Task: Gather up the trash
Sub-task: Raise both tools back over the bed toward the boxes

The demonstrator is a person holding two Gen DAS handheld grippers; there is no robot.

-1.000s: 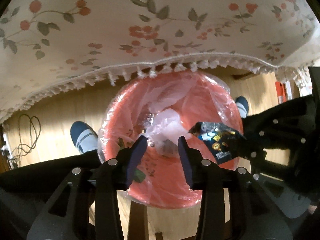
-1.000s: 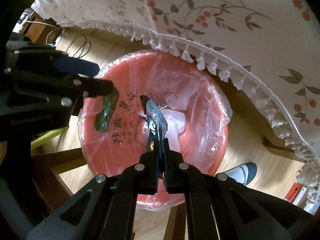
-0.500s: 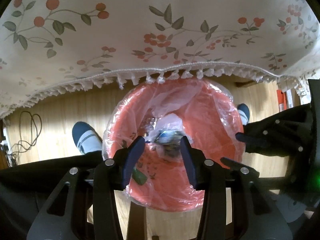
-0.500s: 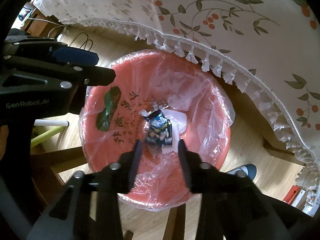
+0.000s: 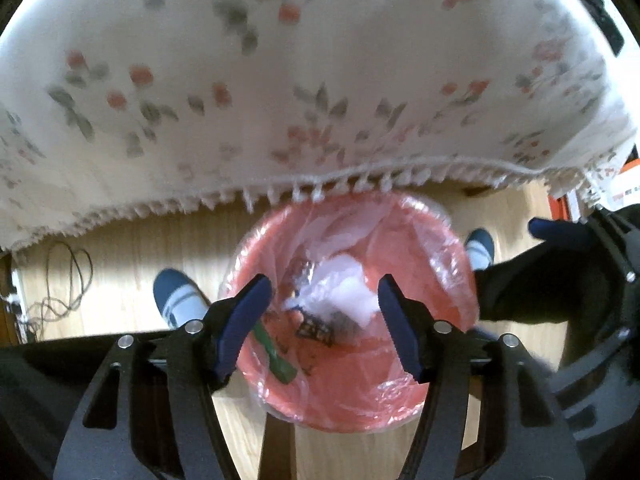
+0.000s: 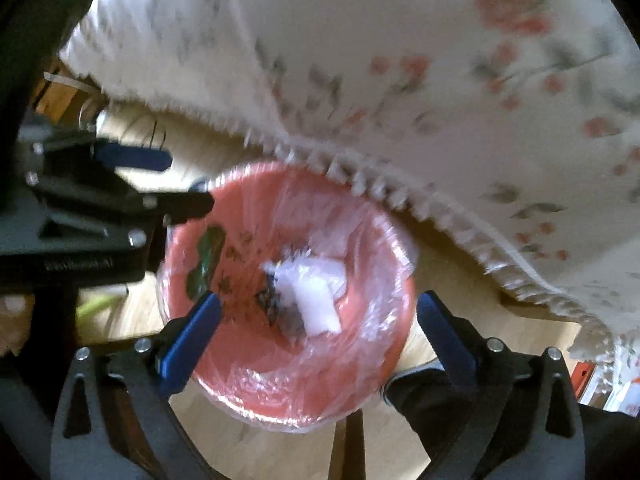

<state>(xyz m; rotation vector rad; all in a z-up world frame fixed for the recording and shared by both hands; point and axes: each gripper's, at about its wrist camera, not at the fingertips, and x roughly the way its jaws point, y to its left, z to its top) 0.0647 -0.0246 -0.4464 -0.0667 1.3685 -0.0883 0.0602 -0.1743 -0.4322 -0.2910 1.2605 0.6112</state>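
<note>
A red trash bin (image 5: 440, 396) lined with clear plastic stands on the wooden floor below the table edge; it also shows in the right wrist view (image 6: 256, 376). Inside lie a dark snack wrapper (image 5: 316, 330) (image 6: 269, 298), crumpled white plastic (image 5: 348, 288) (image 6: 316, 292) and a green wrapper (image 5: 276, 356) (image 6: 206, 258). My left gripper (image 5: 324, 300) is open and empty above the bin. My right gripper (image 6: 316, 320) is open and empty above the bin. The left gripper shows at the left of the right wrist view (image 6: 160, 180).
A white floral tablecloth with a tasselled fringe (image 5: 280, 100) (image 6: 440, 80) hangs over the bin's far side. The person's blue-and-white shoes (image 5: 178, 300) (image 5: 480, 246) stand beside the bin. A cable (image 5: 60, 280) lies on the floor at left. The right gripper's body (image 5: 580, 300) is at right.
My right gripper opened and dropped the dark wrapper into the bin. Both grippers have opened wider and pulled back upward; the views are now blurred by motion.
</note>
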